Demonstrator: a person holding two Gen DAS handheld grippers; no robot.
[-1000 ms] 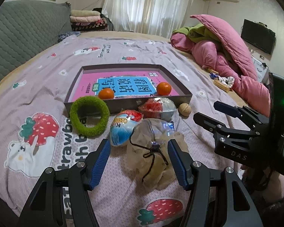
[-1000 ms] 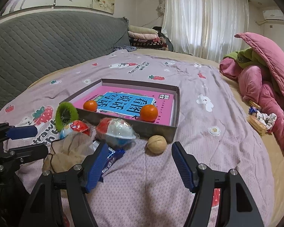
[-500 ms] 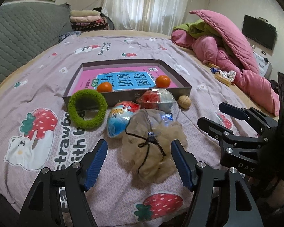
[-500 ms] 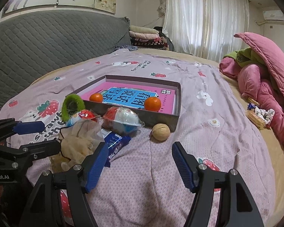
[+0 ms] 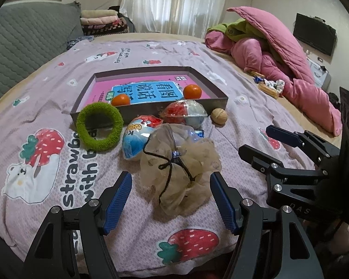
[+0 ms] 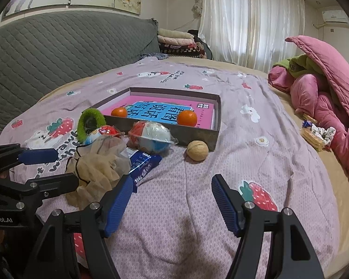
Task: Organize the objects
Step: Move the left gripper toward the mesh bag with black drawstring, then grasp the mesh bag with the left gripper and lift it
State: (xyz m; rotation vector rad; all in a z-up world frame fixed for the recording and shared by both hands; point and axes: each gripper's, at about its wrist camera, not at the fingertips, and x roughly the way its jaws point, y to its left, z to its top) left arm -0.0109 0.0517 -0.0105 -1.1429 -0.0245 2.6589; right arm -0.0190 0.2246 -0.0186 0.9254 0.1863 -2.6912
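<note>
Left gripper [image 5: 171, 200] hangs over the bed with its blue-padded jaws spread wide, pressing on nothing; in the left wrist view the crumpled beige mesh pouch [image 5: 181, 162] with its black drawstring lies on the bedspread [image 5: 58, 93] just ahead of and between the fingertips, free of both pads. Beyond the pouch sit a blue-and-red toy egg [image 5: 137, 139], touching it, and a second wrapped egg [image 5: 186, 114] against the front wall of the grey box [image 5: 218, 88]. A green fuzzy ring [image 5: 100, 126] leans on that wall to the left, and a walnut [image 5: 219, 115] rests just off the box's right corner. Inside the box lie a pink-and-blue book [image 5: 146, 88] and two oranges [image 5: 192, 91]. Off to the right the right gripper [image 5: 267, 139] shows from the side. In the right wrist view the right gripper [image 6: 171, 200] also stands spread, with only bare bedspread between its pads. The pouch [image 6: 100, 162] lies just left of its left fingertip, a blue snack wrapper [image 6: 144, 165] pokes out beside it, and the walnut [image 6: 197, 150] sits ahead, near the box [image 6: 197, 134]. A pink quilt [image 6: 325, 88] is heaped well apart at the right.
</note>
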